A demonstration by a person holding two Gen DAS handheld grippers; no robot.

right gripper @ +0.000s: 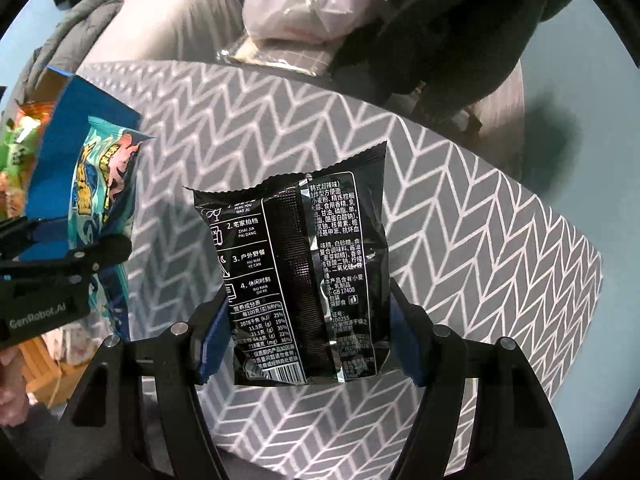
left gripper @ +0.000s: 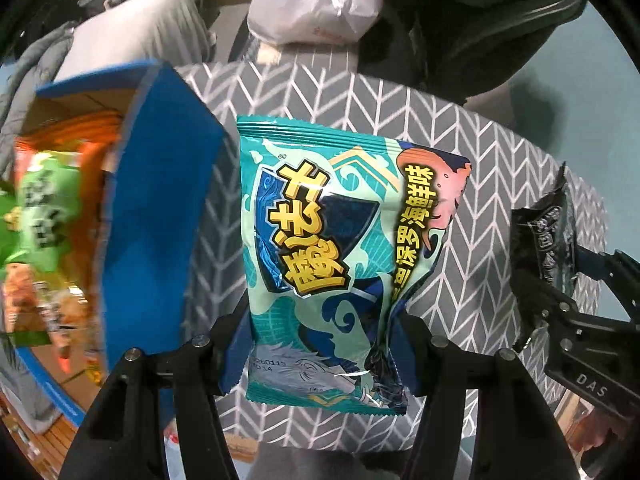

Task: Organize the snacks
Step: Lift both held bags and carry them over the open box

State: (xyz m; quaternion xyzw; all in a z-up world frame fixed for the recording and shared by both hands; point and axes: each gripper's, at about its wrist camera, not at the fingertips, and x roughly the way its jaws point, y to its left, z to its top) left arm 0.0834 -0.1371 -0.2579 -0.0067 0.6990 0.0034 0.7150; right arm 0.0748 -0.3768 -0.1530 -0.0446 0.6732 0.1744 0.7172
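Left wrist view: a surface covered by a grey cloth with a white herringbone pattern [left gripper: 360, 92] fills the field. At its left edge stands a blue cardboard box [left gripper: 160, 184], tilted in this fisheye picture, with its open side showing orange and green snack packets [left gripper: 48, 208] inside. The left gripper [left gripper: 320, 344] is clamped on the lower part of a teal snack packet [left gripper: 328, 240], one blue-padded finger at each side edge, so that the packet is held upright above the cloth and just beside the box wall, its printed front toward the camera. At the right margin the right gripper [left gripper: 532, 304] appears side-on, with a black snack packet [left gripper: 548, 236] edge-on between its fingers.

Right wrist view: the same cloth [right gripper: 480, 208] runs to its far right corner, which the left view cuts off. The right gripper [right gripper: 308, 344] is closed on the black packet [right gripper: 296, 276], whose back panel of ingredient text and a barcode is legible only here; the packet is held upright above the cloth. At the left margin the left gripper [right gripper: 80, 252] shows from the side, holding the teal packet [right gripper: 104, 184] in front of the blue box [right gripper: 68, 120]. Both grippers point forward over the cloth, near each other, the left nearer the box. A white plastic bag [right gripper: 308, 4] lies behind the surface.
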